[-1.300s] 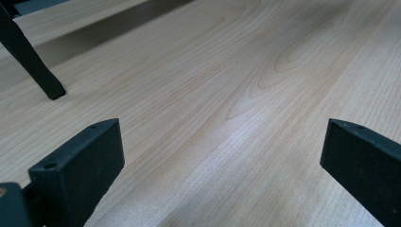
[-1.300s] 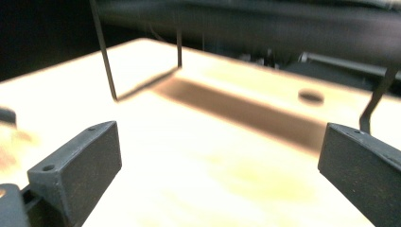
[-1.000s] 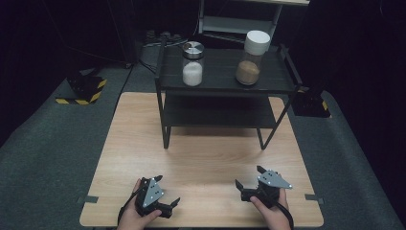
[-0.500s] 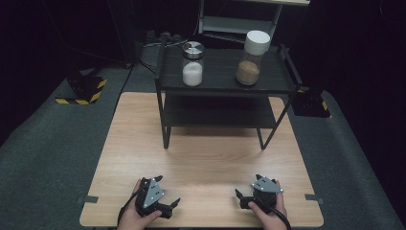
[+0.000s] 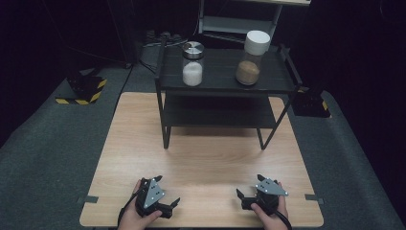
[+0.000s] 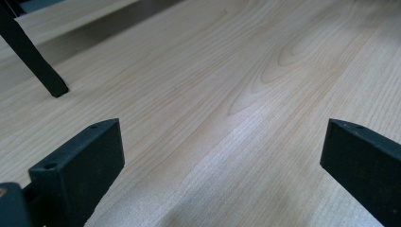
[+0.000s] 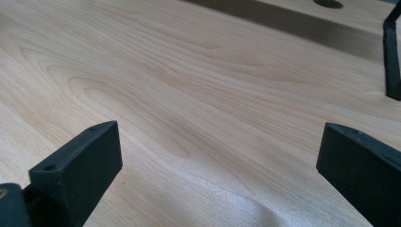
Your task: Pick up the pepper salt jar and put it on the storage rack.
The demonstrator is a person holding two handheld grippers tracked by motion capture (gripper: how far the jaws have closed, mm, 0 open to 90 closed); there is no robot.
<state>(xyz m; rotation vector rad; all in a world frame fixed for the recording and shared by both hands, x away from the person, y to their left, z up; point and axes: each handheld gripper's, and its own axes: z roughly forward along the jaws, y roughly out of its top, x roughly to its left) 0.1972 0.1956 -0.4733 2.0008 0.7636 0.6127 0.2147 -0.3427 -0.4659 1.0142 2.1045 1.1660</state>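
Standing over the light wooden table (image 5: pixel 201 158), the high view records a person's two hands at the near edge, each holding a black two-jaw gripper topped by a grey three-cornered plate. The left gripper (image 5: pixel 168 203) sits at the near left, its jaws spread wide and angled toward the table's middle, with nothing between them. The right gripper (image 5: pixel 242 197) sits at the near right, jaws likewise spread wide and empty, angled inward toward the left one. Both rest low at the tabletop, well apart from each other. Toward the far side of the table stands a black two-tier metal shelf rack (image 5: pixel 282 76), well apart from both grippers. On its top tier are a clear glass jar with a silver metal lid holding white grains (image 5: pixel 193 64), at the left, and a taller clear jar with a white lid holding brown grains (image 5: pixel 252 58), at the right; the two jars stand upright and apart. Grey carpet surrounds the table. The left gripper view shows that gripper's two black jaws far apart over bare wood grain, nothing gripped, with one black rack leg (image 6: pixel 33 52) meeting the tabletop at upper left. The right gripper view shows the same wide, empty stance over bare wood, with another black rack leg (image 7: pixel 392 56) at the right edge.
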